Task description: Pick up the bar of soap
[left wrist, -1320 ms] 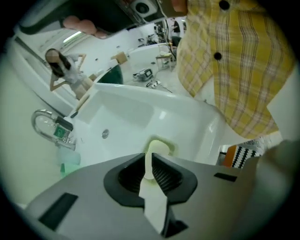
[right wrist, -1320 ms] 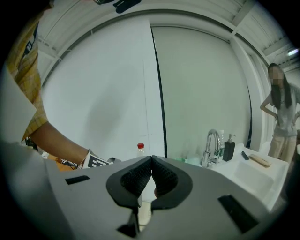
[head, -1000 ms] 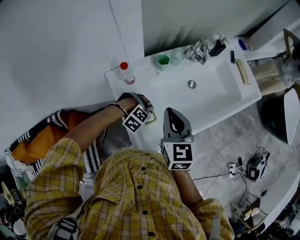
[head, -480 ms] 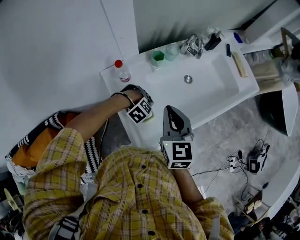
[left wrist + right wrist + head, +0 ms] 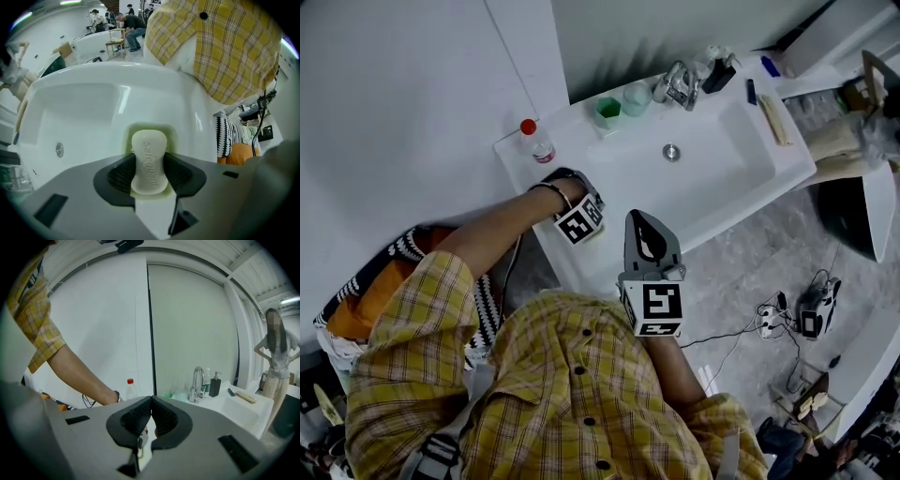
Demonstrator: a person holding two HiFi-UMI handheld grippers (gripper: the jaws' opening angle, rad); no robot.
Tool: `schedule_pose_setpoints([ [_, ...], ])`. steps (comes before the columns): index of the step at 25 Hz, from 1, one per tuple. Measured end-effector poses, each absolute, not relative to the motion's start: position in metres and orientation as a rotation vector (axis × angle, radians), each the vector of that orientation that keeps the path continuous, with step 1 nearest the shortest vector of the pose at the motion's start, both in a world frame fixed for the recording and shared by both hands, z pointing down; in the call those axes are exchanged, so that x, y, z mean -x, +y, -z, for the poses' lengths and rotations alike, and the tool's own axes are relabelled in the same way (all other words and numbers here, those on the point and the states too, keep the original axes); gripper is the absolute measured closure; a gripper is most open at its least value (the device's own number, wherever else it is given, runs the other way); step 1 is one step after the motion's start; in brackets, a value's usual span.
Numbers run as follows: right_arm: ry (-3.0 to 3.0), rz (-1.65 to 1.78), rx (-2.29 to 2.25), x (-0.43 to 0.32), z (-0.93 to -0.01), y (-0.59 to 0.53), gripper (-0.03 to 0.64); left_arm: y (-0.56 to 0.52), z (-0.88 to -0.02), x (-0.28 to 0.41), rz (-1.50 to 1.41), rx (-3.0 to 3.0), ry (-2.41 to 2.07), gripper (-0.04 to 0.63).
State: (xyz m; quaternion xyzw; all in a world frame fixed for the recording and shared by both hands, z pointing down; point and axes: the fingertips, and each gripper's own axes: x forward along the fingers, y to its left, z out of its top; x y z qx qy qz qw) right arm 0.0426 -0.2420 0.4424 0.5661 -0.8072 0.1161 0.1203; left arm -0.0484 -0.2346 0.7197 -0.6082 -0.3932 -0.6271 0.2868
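A cream bar of soap [image 5: 149, 159] lies in a pale green dish [image 5: 171, 134] on the white sink's [image 5: 741, 178] near left rim. My left gripper [image 5: 150, 165] points straight down over it. Its jaws have just been closing, with the soap between them and both dark pads [image 5: 123, 173] against the bar's long sides. In the head view the left gripper [image 5: 579, 221] and the hand cover the soap. My right gripper [image 5: 643, 234] hovers level in front of the sink, apart from the soap. Its jaws are shut with nothing between them [image 5: 151, 401].
A red-capped bottle [image 5: 532, 141] stands at the sink's far left corner. A green cup [image 5: 607, 111], a tap [image 5: 675, 86] and a dark dispenser [image 5: 719, 73] line the back edge. The drain [image 5: 671, 151] sits mid-basin. A person [image 5: 277, 357] stands at the right.
The left gripper has sunk a little onto the soap dish. The right gripper has stayed where it was.
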Motion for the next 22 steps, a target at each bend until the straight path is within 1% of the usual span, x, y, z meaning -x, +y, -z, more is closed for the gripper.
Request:
schedule_pose_setpoints([
  [8, -2.347, -0.33, -1.685, -0.051, -0.438, -0.239, 0.601, -0.233, -0.717, 0.051, 1.671, 1.665, -1.007, 0.403],
  [14, -2.357, -0.338, -1.689, -0.053, -0.434, -0.237, 0.601, -0.229, -0.688, 0.054, 1.672, 1.769, -0.962, 0.405],
  [22, -2.377, -0.312, -1.664, -0.048, -0.434, -0.238, 0.601, -0.234, -0.655, 0.03, 1.614, 2.058, -0.624, 0.405],
])
